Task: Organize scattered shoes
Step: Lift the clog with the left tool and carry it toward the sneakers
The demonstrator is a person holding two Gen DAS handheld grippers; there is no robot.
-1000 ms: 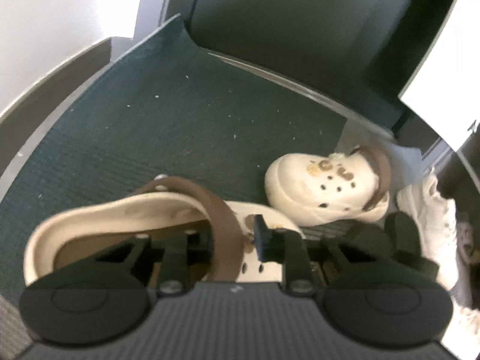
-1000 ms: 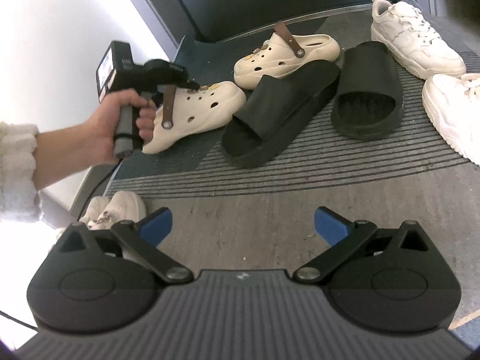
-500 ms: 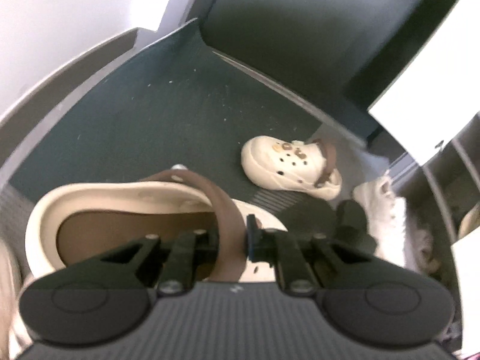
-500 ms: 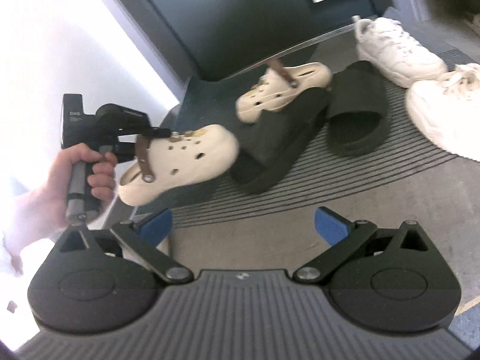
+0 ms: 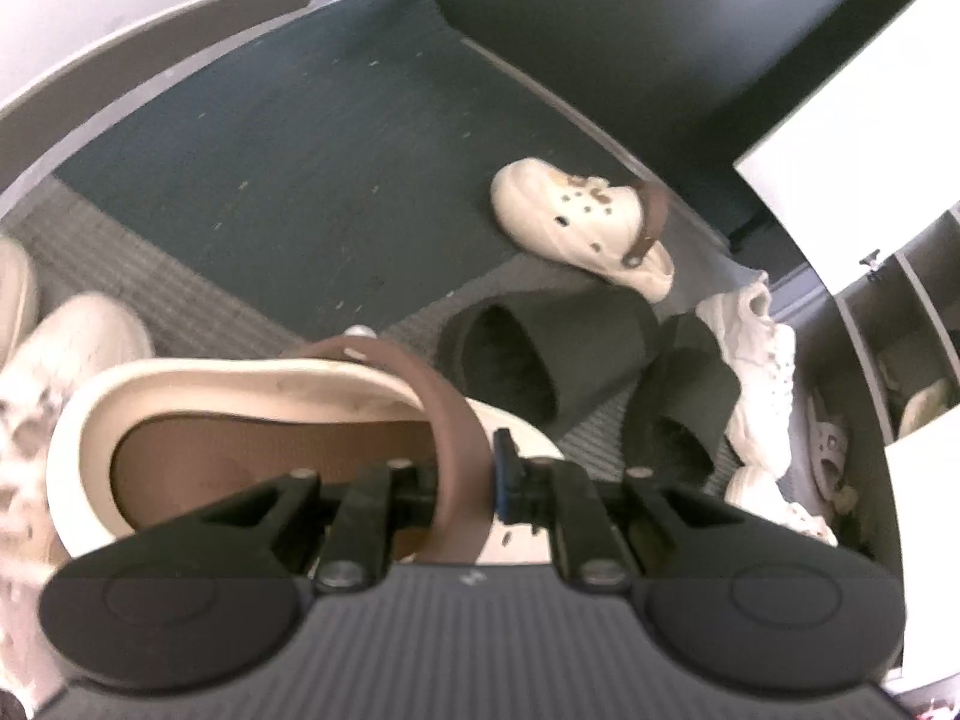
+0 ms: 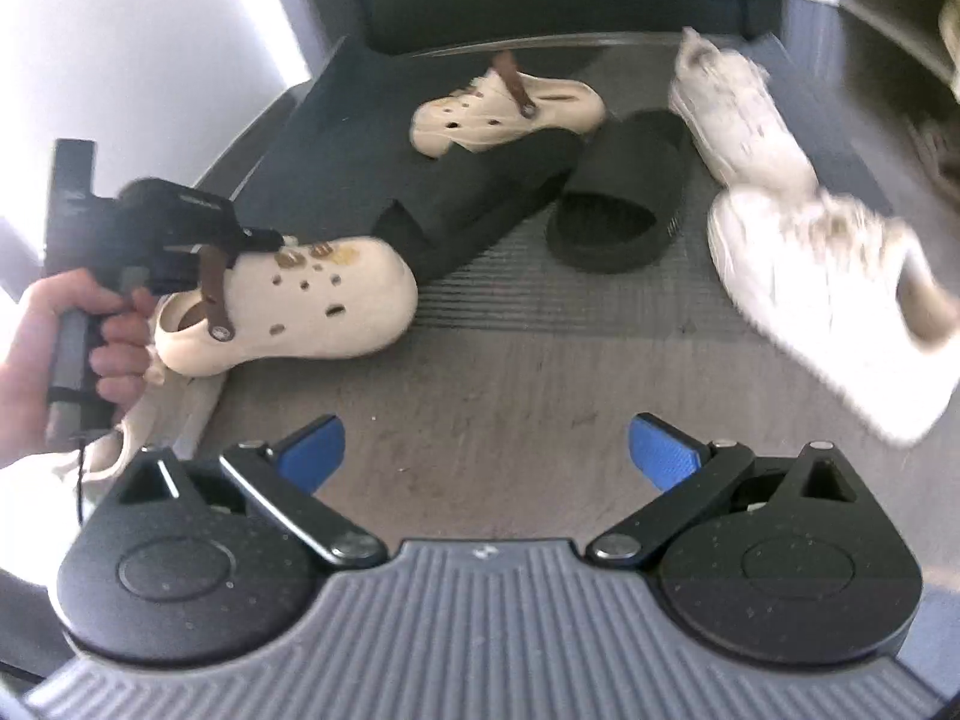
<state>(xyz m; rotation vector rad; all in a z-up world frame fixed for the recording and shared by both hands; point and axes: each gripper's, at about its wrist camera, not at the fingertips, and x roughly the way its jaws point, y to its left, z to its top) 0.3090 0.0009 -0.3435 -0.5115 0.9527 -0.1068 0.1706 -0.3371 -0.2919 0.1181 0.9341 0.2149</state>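
Observation:
My left gripper (image 5: pixel 462 483) is shut on the brown heel strap of a cream clog (image 5: pixel 240 402), which hangs off the floor. The right wrist view shows that same held clog (image 6: pixel 300 306) at the left, gripped by the left gripper (image 6: pixel 210 252) in a person's hand (image 6: pixel 54 336). Its mate, a second cream clog (image 5: pixel 585 219) (image 6: pixel 504 111), lies at the back by the dark mat. My right gripper (image 6: pixel 486 456) is open above bare floor, nothing between its blue pads.
Two black slides (image 6: pixel 618 204) (image 6: pixel 480 198) lie mid-floor. White sneakers (image 6: pixel 738 120) (image 6: pixel 822 294) sit to the right, another white sneaker (image 5: pixel 66 354) at the left. A dark mat (image 5: pixel 300 180) covers the back; a shoe cabinet (image 5: pixel 888 324) with cubbies stands right.
The left gripper has carried the cream clog away from its mate toward the near left, and it hangs higher off the floor. The right gripper rose a little, still open.

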